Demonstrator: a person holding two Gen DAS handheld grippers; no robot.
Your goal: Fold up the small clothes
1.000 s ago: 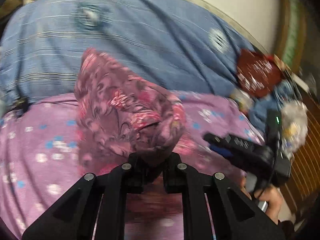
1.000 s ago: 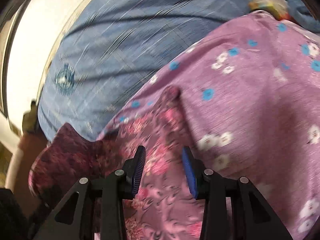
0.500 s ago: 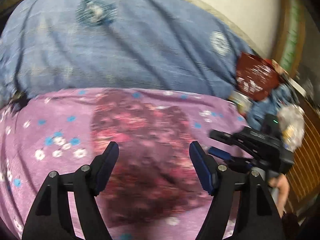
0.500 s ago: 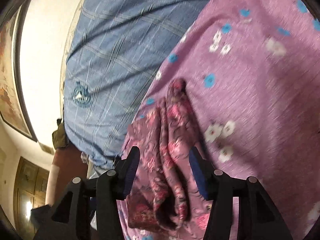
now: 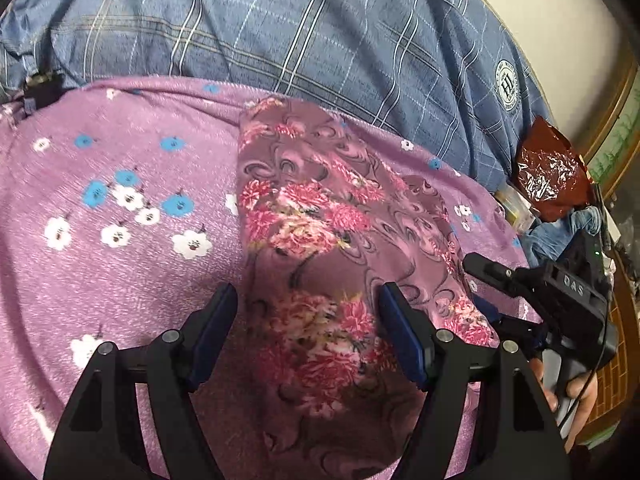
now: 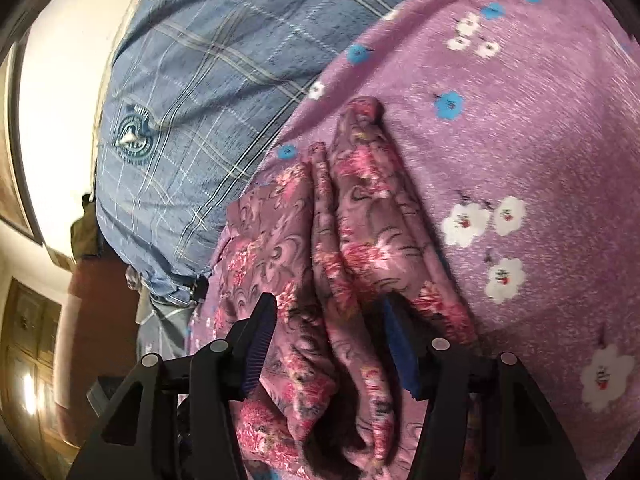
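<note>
A small mauve garment with pink flowers [image 5: 320, 232] lies folded on a purple flowered sheet [image 5: 120, 208]. My left gripper [image 5: 306, 320] is open just above its near part, holding nothing. In the right wrist view the same garment [image 6: 352, 240] lies in stacked folds, and my right gripper [image 6: 332, 340] is open with its fingers either side of the folds. The right gripper also shows in the left wrist view [image 5: 504, 292], at the garment's right edge.
A blue plaid blanket [image 5: 300, 28] lies beyond the purple sheet. A dark red foil bag [image 5: 550, 172] and blue cloth [image 5: 560, 236] sit at the right by a wooden frame. In the right wrist view a wall and wooden door [image 6: 28, 360] are at the left.
My left gripper has let go of the garment and opened; the garment dropped flat onto the sheet. My right gripper has opened wider and come closer over the folds.
</note>
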